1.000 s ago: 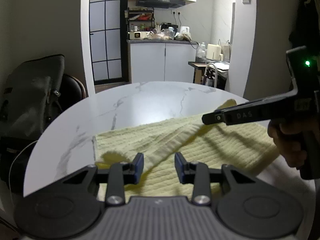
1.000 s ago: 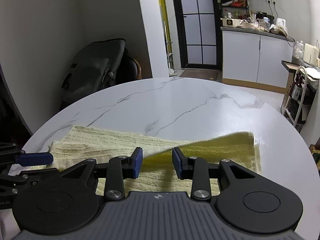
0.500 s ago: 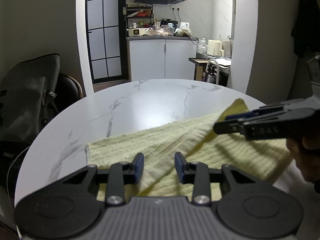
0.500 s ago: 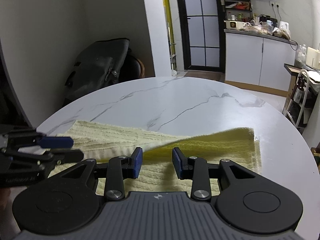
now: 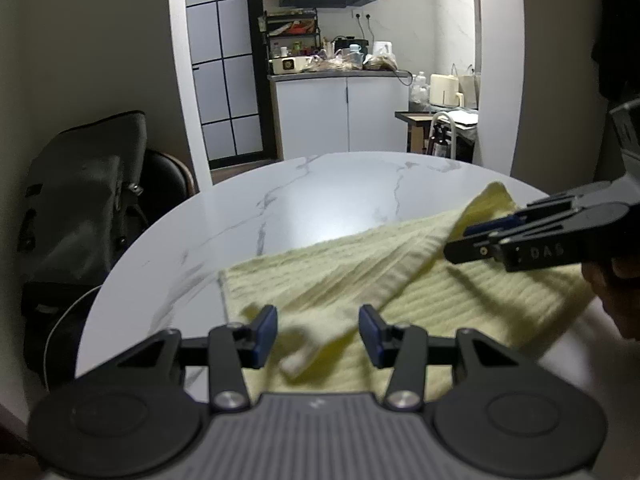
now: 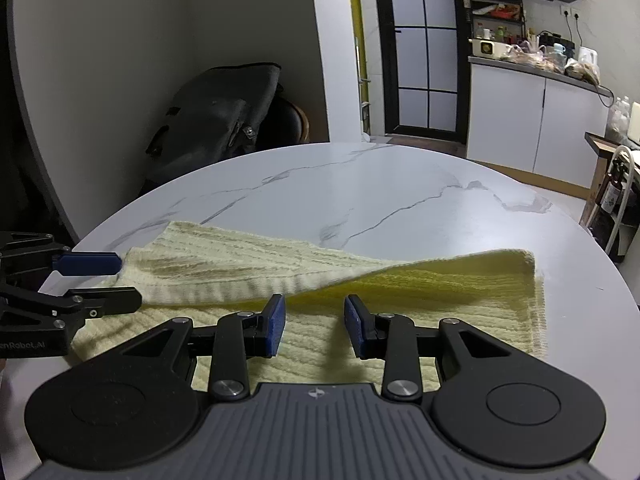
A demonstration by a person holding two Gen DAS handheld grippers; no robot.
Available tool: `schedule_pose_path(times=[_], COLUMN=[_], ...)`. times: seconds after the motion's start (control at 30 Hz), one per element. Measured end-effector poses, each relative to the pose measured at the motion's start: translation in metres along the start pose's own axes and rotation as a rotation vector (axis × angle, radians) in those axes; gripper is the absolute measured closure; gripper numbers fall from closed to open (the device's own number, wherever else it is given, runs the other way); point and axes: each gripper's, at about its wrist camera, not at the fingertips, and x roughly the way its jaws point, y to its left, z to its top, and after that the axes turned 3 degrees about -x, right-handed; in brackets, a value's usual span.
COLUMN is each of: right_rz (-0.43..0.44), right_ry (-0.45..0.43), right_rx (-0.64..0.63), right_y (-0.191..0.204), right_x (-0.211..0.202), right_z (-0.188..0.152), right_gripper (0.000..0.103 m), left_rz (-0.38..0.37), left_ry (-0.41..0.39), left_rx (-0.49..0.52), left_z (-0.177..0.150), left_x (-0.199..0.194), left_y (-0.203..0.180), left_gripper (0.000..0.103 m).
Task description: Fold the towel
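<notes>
**Currently: First Fold Being Laid Down, Left Corner Let Go**

Left gripper (image 5: 318, 330): the blue pads stand spread, having just been opening. The folded-over corner of the pale yellow ribbed towel (image 5: 400, 280) lies slack between them, and neither pad presses on it.

Right gripper (image 6: 314, 326): the jaws stand part-way apart. The raised edge of the towel (image 6: 320, 276) passes in front of the pads. Whether the pads pinch that edge cannot be told from its own view; in the left wrist view its fingertips (image 5: 492, 224) reach the lifted far corner, which stays up off the layer beneath.

Location: the towel lies on the round white marble-pattern table (image 6: 360, 184), at the near edge, directly ahead of both grippers.

Progress:
- Done, as judged: one long edge has been carried over the lower layer, so the towel is roughly doubled.
- Left: the right-hand end of the top layer is not yet flat; a dark yellow gap shows under it. The edges are not lined up, since the top layer runs on a slant. Any further fold is still to come.

Orientation: the long axis of the towel runs left to right across both views, spanning from one gripper to the other. The short axis points away toward the table centre. The closed crease appears to lie at the right end of the right wrist view.
</notes>
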Motion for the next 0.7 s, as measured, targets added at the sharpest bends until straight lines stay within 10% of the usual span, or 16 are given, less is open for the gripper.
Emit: schedule_pose_path(times=[0.2, 0.37, 0.7], right_rz=[0.032, 0.034, 0.041], right_ry=[-0.006, -0.005, -0.003], right_rx=[0.029, 0.026, 0.010], right_y=[0.000, 0.000, 0.000], right_x=[-0.004, -0.005, -0.009], right_z=[-0.001, -0.003, -0.004], right_gripper=[0.066, 0.066, 0.066], left_rz=[-0.003, -0.007, 0.010], left_ry=[0.015, 0.009, -0.039], left_rx=[-0.004, -0.031, -0.058], left_z=[-0.006, -0.004, 0.007], left_x=[-0.005, -0.003, -0.004], left_y=[0.003, 0.007, 0.012], left_gripper=[0.059, 0.091, 0.094])
